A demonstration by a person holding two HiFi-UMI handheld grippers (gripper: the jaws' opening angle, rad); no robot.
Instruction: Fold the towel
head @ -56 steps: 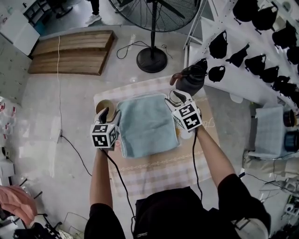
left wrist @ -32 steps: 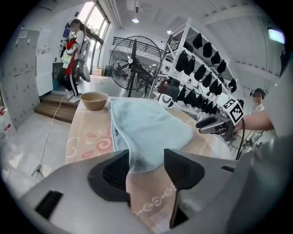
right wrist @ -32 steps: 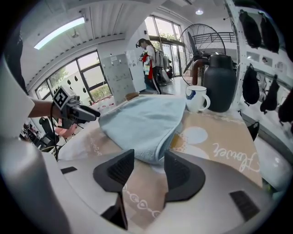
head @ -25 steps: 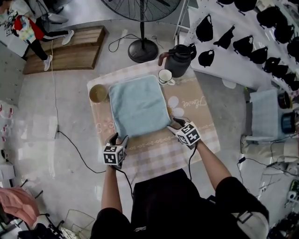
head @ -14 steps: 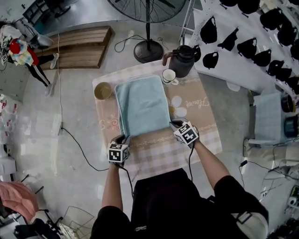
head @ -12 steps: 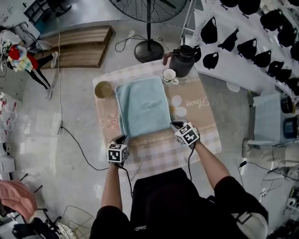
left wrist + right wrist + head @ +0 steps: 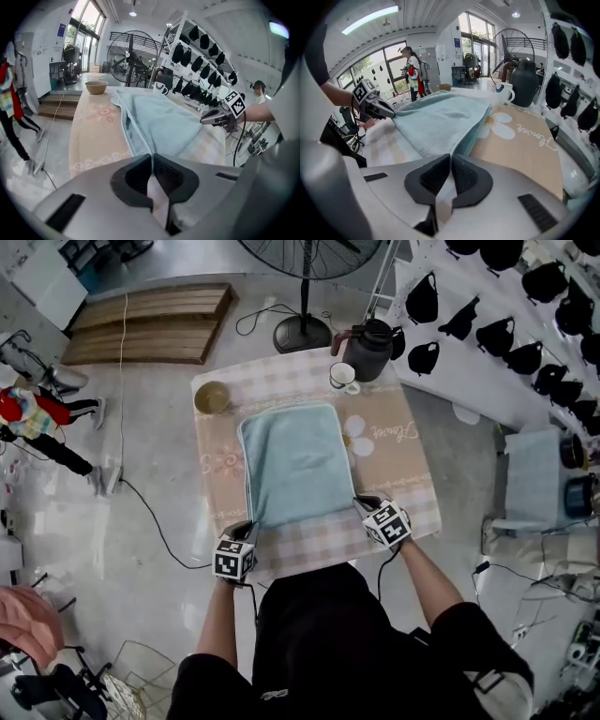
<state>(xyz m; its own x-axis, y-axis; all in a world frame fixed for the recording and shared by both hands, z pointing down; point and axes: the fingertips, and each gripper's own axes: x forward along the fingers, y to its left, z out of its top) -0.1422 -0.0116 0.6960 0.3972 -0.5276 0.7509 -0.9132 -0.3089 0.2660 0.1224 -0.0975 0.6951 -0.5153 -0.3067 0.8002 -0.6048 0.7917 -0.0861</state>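
1 towel point(image 7: 298, 465), light blue, layered, lies flat mid tablecloth point(image 7: 408, 479), long side running away from the person. 2 grippers: left gripper point(image 7: 247, 526) clamps its near-left corner, right gripper point(image 7: 362, 503) the near-right. Both jaw prs have just been closing, towel betw. them. Towel's near edge sits close to the tablecloth's near edge. Bare strips both sides, wider at right. Far end: 1 bowl point(image 7: 212, 397), 1 mug point(image 7: 343, 377), 1 dark jug point(image 7: 373, 345), all clear of the towel.
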